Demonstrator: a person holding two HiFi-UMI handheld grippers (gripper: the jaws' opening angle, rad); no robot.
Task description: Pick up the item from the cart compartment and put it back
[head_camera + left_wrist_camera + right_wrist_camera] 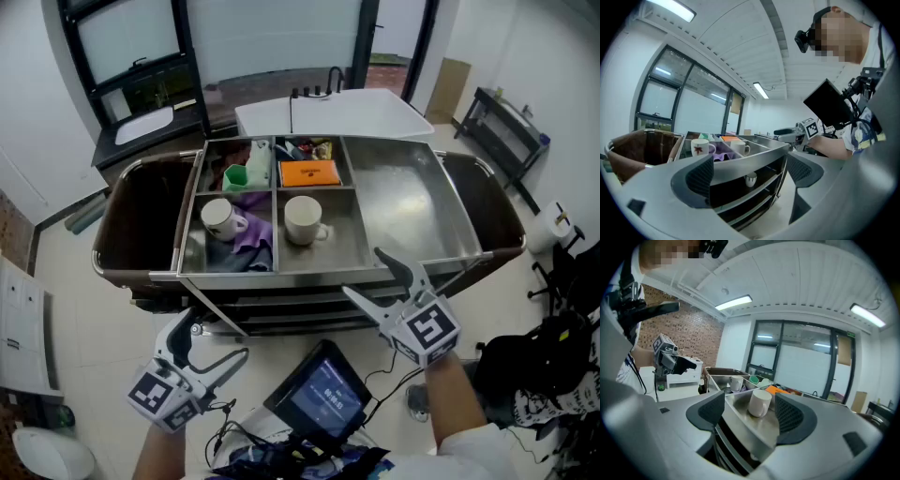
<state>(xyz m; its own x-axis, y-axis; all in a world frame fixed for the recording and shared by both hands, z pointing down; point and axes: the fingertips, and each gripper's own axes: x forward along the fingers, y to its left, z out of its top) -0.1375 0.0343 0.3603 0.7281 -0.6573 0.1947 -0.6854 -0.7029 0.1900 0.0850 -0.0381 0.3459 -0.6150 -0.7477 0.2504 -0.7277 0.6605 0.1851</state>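
Head view: your mug stands in the middle front compartment of the cart; the back compartment holds clutter you can't identify. Left gripper view: your left tool gapes, empty. Right gripper view: your right tool is wide apart, the mug beyond it, untouched.

**White mug upright in its cart compartment**

A plain white mug stands upright, mouth up, on the steel floor of the cart's middle compartment. Its handle points to the right. It is just ahead of the right tongs, untouched by either tip.
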